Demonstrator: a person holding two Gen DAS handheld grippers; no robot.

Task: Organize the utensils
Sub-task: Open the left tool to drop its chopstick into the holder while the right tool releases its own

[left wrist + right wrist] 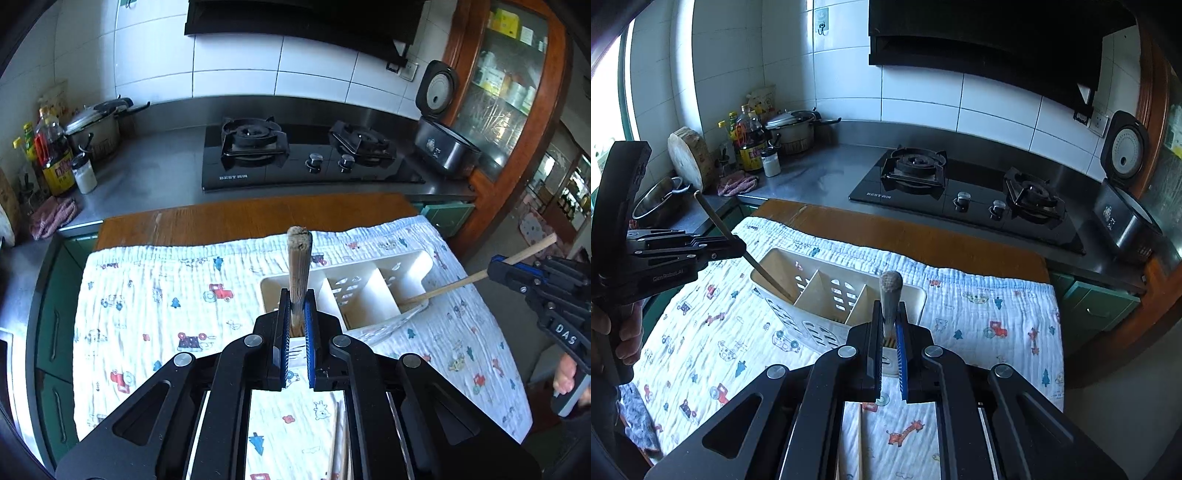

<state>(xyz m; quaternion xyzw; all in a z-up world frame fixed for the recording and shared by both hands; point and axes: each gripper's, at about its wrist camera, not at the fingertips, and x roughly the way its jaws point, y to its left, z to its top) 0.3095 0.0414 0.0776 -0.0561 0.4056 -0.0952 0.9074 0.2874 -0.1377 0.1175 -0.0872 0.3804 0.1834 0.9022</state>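
Note:
A white three-compartment utensil holder (421, 266) (820, 336) lies on a patterned cloth. My left gripper (296, 295) is shut on a worn wooden chopstick (299, 258) that I see end-on. From the right wrist view, the left gripper (738, 245) slants its dark chopstick (768, 277) down into the holder's left compartment. My right gripper (889, 308) is shut on a second chopstick (891, 291). In the left wrist view the right gripper (496, 267) angles that pale chopstick (443, 290) into the right compartment.
Loose chopsticks (338, 435) lie on the cloth (155, 295) under the left gripper. Behind the wooden table edge (258, 218) are a black gas hob (295, 158), an open rice cooker (443, 147), a lidded pot (96, 125) and bottles (55, 155).

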